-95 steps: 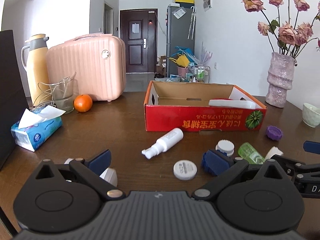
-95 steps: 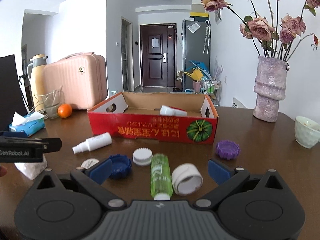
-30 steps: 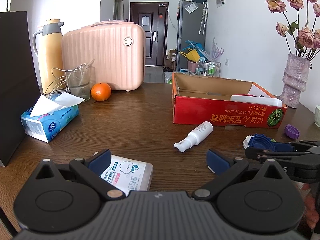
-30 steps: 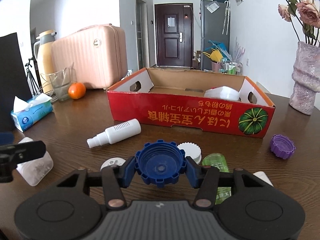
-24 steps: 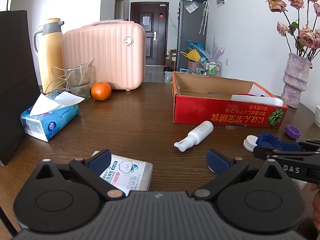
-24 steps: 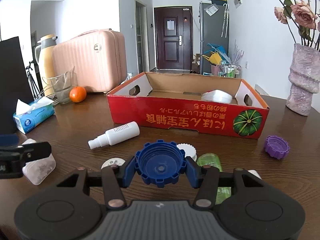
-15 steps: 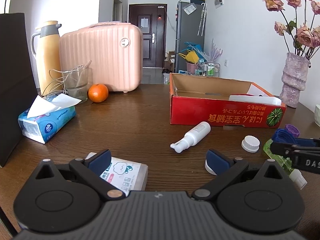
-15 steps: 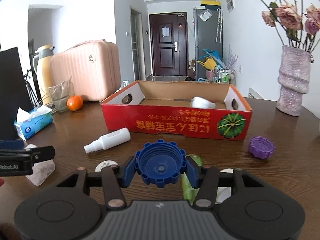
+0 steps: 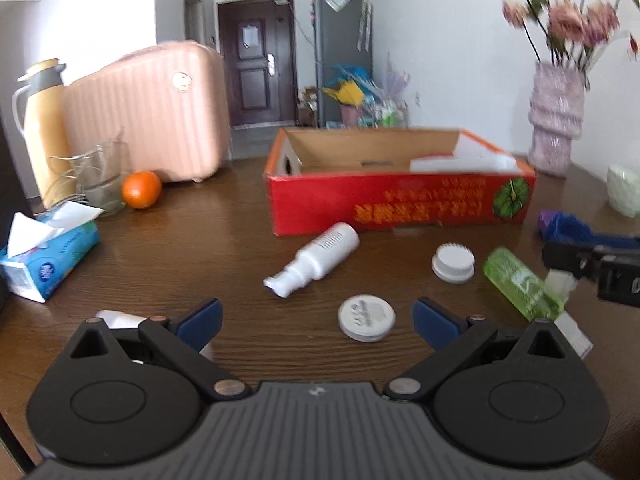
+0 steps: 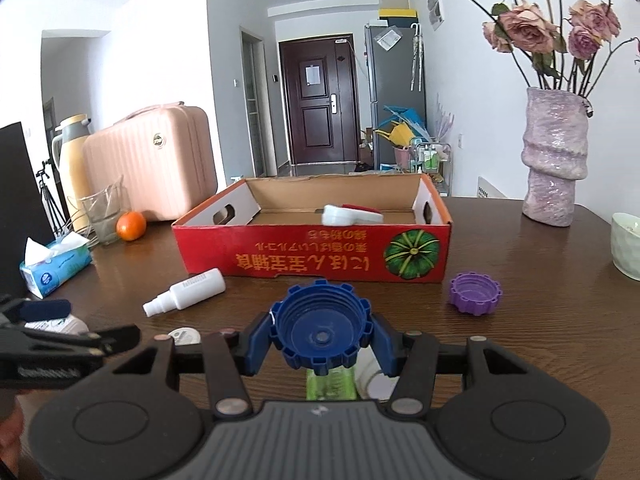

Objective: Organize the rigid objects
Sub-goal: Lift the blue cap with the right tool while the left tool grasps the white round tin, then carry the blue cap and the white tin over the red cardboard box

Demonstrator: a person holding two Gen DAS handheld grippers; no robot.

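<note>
Left wrist view: left gripper [image 9: 316, 318] spread wide, holding nothing, low over the table [image 9: 200, 240]. White spray bottle [image 9: 316, 258] lies just ahead, mid-frame, long axis running lower left to upper right, nozzle toward the claw. Small white tin [image 9: 366, 317] sits between the fingertips, right of centre; green bottle [image 9: 520, 282] and ribbed white cap [image 9: 454, 262] at right.

Right wrist view: right gripper [image 10: 320, 334] clenched on the blue cap [image 10: 320, 330], bottom centre. Red box [image 10: 316, 260] straight ahead, open top, nothing between. Purple cap [image 10: 475, 293] to the right.
</note>
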